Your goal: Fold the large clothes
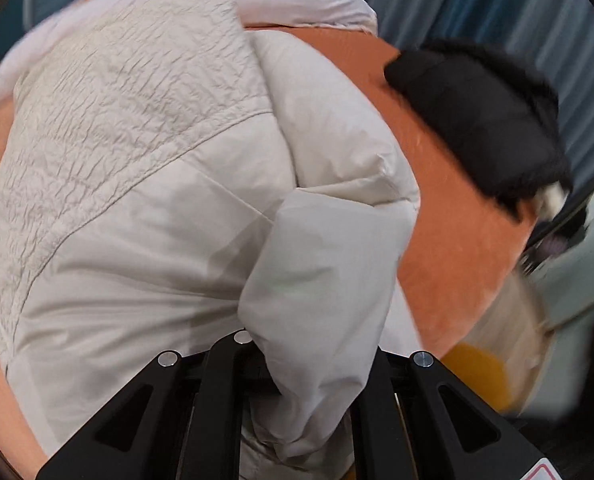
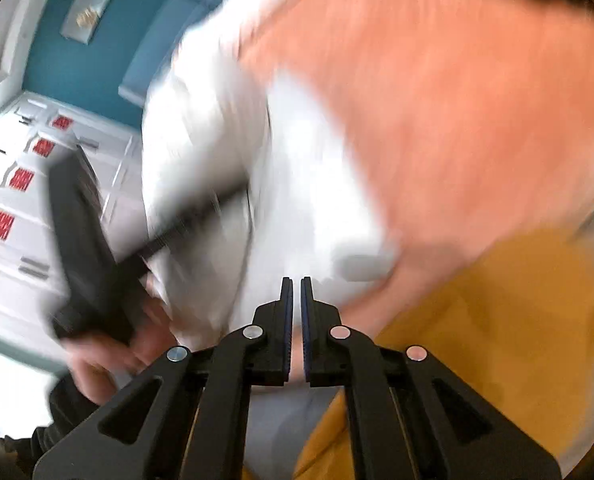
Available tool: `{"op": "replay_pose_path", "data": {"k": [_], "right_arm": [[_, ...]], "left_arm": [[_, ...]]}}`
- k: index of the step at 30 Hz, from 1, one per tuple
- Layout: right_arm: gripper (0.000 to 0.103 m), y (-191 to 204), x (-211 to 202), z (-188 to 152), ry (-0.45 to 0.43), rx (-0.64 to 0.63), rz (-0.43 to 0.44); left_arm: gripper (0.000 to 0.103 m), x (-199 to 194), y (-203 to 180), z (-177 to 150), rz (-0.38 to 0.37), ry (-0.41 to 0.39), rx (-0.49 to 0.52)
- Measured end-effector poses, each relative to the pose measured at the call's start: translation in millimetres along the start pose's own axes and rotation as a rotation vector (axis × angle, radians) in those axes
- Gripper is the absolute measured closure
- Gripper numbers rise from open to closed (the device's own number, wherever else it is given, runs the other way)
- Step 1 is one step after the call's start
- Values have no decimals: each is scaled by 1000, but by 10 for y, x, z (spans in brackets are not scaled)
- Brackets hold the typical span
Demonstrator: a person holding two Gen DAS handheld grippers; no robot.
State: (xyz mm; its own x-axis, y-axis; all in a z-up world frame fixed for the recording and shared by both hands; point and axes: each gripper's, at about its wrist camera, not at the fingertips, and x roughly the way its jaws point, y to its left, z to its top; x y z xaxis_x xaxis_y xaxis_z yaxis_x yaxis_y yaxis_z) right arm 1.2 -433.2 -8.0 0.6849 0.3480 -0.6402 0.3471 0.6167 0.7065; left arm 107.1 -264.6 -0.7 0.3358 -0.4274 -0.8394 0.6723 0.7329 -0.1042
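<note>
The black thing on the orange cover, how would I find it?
Start at the big orange cover spread over the surface. A pale cream jacket fills its middle; look past it to the cover's right edge. There lies a small dark garment, the only black, fuzzy-edged bundle there.

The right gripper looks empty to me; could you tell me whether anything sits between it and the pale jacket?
Nothing visible does. The right gripper is shut on nothing, with the pale jacket lying directly ahead on the orange cover. The left gripper stands off to the side.
</note>
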Motion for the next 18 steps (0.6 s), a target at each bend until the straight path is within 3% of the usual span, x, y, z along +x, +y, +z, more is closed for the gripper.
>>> {"op": "replay_pose_path", "data": {"k": [4,7,8,9,10,11,13,16,18], "right_arm": [[99,521,-303,476,-146,-202,-62],[97,1061,-169,645,-157,-383,-86],[87,1262,-58,715,-150,-446,-95],[59,1366,53,831,-121,-500,-85],[46,1511,295,1009,-62,-551,-57],[43,1570,386,1135,-42,-575,-79],[42,1823,887,1278,11,-642,-179],[43,1877,1430,1295,121,-697,-190],[65,1773,1584,1245,198,-709,-211]], "left_arm": [[97,171,-203,-57,64,0,92],[97,237,-273,-89,92,-4,126],[97,236,-273,-104,97,-8,129],[97,242,-288,-107,102,-11,131],[97,235,-297,-114,105,-15,130],[97,225,-298,-126,107,-19,129],[97,222,-325,-141,111,-22,133],[95,203,-372,-134,119,-29,132],[89,110,-378,-155,114,-50,127]]}}
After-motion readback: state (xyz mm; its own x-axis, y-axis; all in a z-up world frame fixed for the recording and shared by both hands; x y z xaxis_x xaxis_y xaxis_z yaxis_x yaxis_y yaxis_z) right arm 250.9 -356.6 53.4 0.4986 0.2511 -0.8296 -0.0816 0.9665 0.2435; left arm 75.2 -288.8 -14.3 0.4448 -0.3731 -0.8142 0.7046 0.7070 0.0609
